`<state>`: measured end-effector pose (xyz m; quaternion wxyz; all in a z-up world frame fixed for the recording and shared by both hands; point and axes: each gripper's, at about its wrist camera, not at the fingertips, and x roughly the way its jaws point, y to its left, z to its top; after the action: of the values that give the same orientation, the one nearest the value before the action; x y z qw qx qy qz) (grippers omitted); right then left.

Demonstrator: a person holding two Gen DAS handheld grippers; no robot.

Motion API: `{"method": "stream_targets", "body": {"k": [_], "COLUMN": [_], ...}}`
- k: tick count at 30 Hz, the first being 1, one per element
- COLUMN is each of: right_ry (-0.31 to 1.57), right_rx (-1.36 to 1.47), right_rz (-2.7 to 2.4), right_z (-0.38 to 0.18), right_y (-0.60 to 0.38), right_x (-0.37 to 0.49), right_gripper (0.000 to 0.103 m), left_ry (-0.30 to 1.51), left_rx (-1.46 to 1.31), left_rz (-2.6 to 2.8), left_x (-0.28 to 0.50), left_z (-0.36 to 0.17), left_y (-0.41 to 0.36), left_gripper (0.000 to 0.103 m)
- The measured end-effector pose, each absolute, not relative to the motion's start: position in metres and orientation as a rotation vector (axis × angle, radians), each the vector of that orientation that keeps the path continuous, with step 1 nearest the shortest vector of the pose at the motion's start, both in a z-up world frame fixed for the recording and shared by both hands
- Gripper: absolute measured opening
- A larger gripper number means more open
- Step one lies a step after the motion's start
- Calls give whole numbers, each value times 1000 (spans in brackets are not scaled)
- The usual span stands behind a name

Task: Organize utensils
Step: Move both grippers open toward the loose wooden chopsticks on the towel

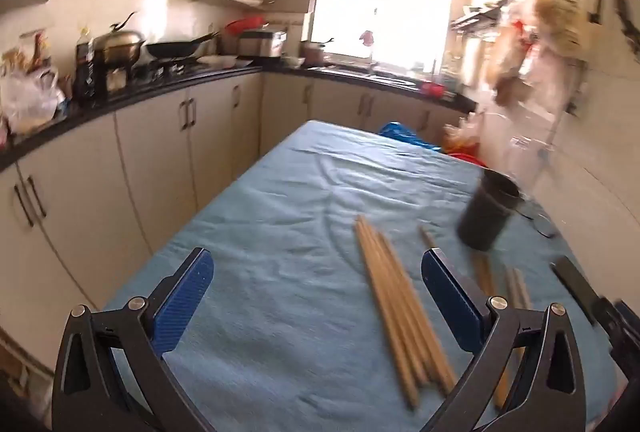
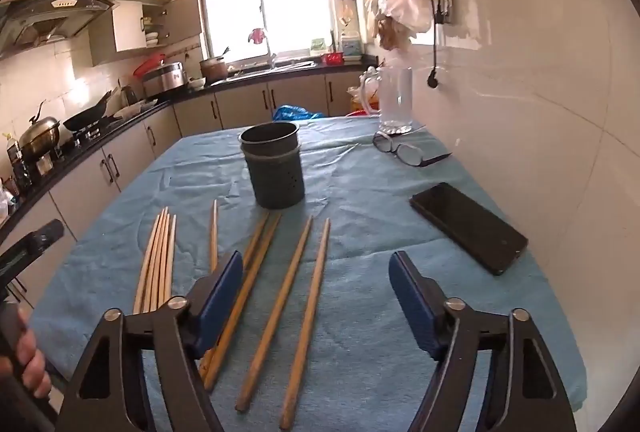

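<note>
A: Where do the long tan wooden chopsticks (image 2: 308, 308) lie?

B: Flat on the blue cloth-covered table (image 2: 360, 232), long axis pointing away toward the dark perforated cylindrical holder (image 2: 274, 167).

A: Which is nearer?

B: The right gripper (image 2: 316, 296), I judge: jaws spread, empty, chopsticks between them. The left gripper (image 1: 318, 296) is likewise agape beside the paler bundle (image 1: 400, 312).

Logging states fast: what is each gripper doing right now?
Left gripper: open, holding nothing.
Right gripper: open, holding nothing.
</note>
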<state>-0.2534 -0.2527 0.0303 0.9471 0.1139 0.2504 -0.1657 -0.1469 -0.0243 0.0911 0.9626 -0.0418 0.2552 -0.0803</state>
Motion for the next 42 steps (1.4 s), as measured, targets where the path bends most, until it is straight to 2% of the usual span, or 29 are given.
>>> {"method": "stream_targets", "body": {"k": [17, 42], "right_ry": [530, 597], "right_rx": [235, 244], "right_rz": [-287, -277], "right_z": [26, 22], "right_y": [-250, -251], "right_x": [-261, -257], "right_gripper": [59, 59], "left_ry": [523, 562], "left_rx": [64, 80], "left_rz": [-215, -192], "left_x": [-169, -163], "left_z": [87, 79], "left_y": [-54, -56], "left_gripper": [103, 103]}}
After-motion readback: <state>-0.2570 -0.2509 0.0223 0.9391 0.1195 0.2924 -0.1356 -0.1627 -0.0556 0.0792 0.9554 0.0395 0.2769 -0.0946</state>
